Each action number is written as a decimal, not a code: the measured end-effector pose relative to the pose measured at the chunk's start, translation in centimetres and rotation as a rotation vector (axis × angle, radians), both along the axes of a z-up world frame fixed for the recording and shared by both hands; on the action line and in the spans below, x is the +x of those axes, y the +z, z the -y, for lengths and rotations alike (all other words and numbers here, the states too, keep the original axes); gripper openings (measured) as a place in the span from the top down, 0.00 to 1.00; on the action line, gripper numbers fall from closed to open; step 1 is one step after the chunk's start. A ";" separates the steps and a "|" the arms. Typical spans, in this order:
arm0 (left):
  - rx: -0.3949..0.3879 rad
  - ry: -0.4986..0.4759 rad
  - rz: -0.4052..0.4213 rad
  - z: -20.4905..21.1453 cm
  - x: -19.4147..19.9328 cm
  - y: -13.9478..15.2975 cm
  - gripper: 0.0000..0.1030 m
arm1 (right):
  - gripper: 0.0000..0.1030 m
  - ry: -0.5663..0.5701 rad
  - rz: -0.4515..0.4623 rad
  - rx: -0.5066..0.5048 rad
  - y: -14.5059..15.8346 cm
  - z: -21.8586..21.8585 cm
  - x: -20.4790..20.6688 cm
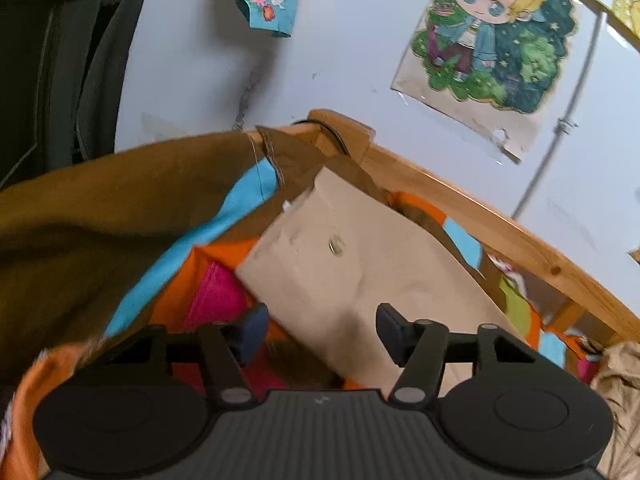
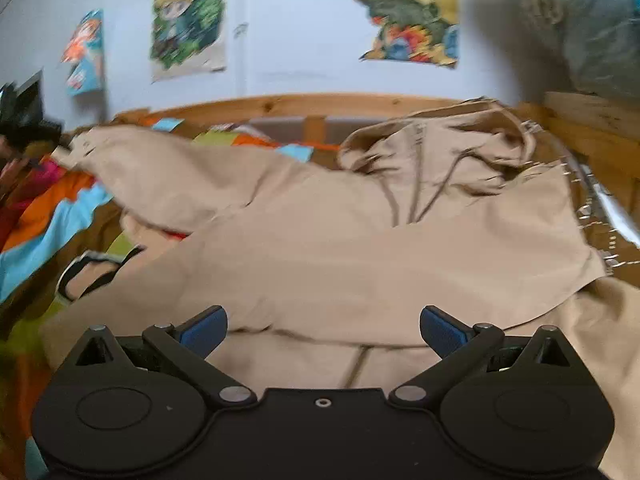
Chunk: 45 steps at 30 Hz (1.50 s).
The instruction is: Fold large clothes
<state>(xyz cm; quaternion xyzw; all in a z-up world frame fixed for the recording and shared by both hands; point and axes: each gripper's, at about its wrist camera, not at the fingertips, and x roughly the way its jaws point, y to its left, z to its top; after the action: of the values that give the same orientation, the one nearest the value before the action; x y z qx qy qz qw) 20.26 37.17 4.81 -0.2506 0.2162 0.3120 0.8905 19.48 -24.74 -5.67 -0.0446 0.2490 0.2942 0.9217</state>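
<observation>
On the bed's patchwork cover (image 2: 48,216) your beige hooded coat (image 2: 360,252) lies half-folded, both the left claw (image 1: 320,330) and right claw (image 2: 323,330) open and empty; next, I'd judge, grab the outflung sleeve (image 1: 360,264).

Soft, even daylight fills both views, bright on the pale wall (image 1: 352,60) with no hard glare. The left wrist view is fairly sharp; a curled sticker (image 1: 270,4) casts a grey shadow beside it. The right wrist view is smeared by motion blur, worst on the posters (image 2: 188,20). Fisheye bending curves the bed rail (image 2: 304,102), and corners go black.
</observation>
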 end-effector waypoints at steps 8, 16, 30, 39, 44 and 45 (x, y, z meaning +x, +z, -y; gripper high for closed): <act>-0.075 0.108 -0.083 -2.3 2.0 -1.2 0.37 | 0.01 -0.009 -0.070 0.018 -1.0 -0.4 0.9; -0.094 0.126 -0.046 -1.5 0.7 -0.2 0.83 | 0.01 -0.017 -0.085 0.023 -1.2 0.1 1.0; 0.408 -0.226 0.156 14.1 0.0 10.9 0.96 | 0.01 -0.009 -0.034 0.070 -0.1 1.1 0.3; 0.354 -0.768 0.292 29.7 1.1 12.2 0.96 | 0.01 -0.118 -0.158 0.346 1.1 6.6 3.7; 0.275 -0.979 0.254 37.6 2.1 7.2 0.96 | 0.01 -0.149 -0.273 0.631 2.1 10.8 7.5; 0.262 -1.009 0.235 39.1 2.0 5.7 0.96 | 0.01 -0.149 -0.298 0.683 2.3 11.6 8.3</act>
<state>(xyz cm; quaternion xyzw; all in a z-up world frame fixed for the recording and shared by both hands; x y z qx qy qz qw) 22.30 -1.94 10.52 -0.0357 0.1680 -0.1607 0.9719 27.76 -36.32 -3.33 0.3268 0.2702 0.2957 0.8560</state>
